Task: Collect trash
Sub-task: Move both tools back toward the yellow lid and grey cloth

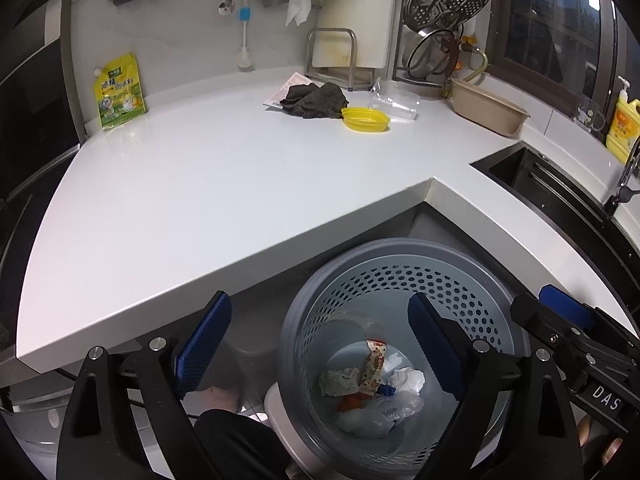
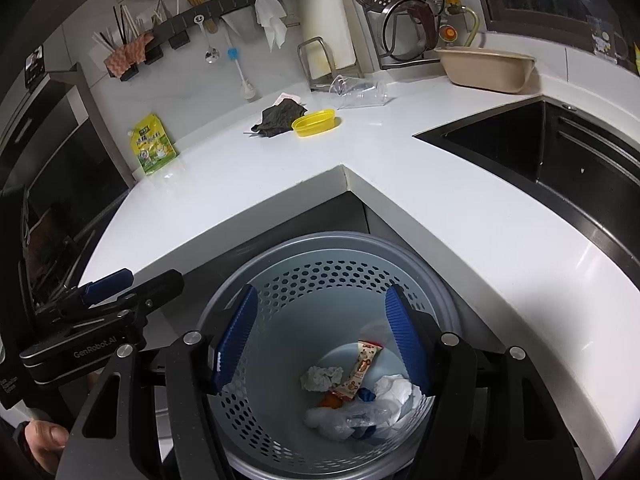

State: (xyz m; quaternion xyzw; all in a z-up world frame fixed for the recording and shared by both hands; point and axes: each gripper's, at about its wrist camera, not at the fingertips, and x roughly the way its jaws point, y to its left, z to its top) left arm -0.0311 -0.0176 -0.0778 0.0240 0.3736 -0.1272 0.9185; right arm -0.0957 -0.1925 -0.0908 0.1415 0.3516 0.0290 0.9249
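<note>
Crumpled trash (image 2: 352,396) lies in the bin (image 2: 320,280) below both wide-open, empty hand-held grippers (image 1: 320,340) (image 2: 320,340).

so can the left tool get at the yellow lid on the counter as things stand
Probably yes: the left tool is open and empty over the bin, and bare counter lies before the yellow lid.

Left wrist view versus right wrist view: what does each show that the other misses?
Left wrist only: the yellow dish soap bottle at the far right, past the sink.
Right wrist only: the chopsticks holder on the wall rail, and a hand at the lower left.
Both: the trash bin holding wrappers and tissues, the yellow lid, dark cloth and open, empty tongs.
</note>
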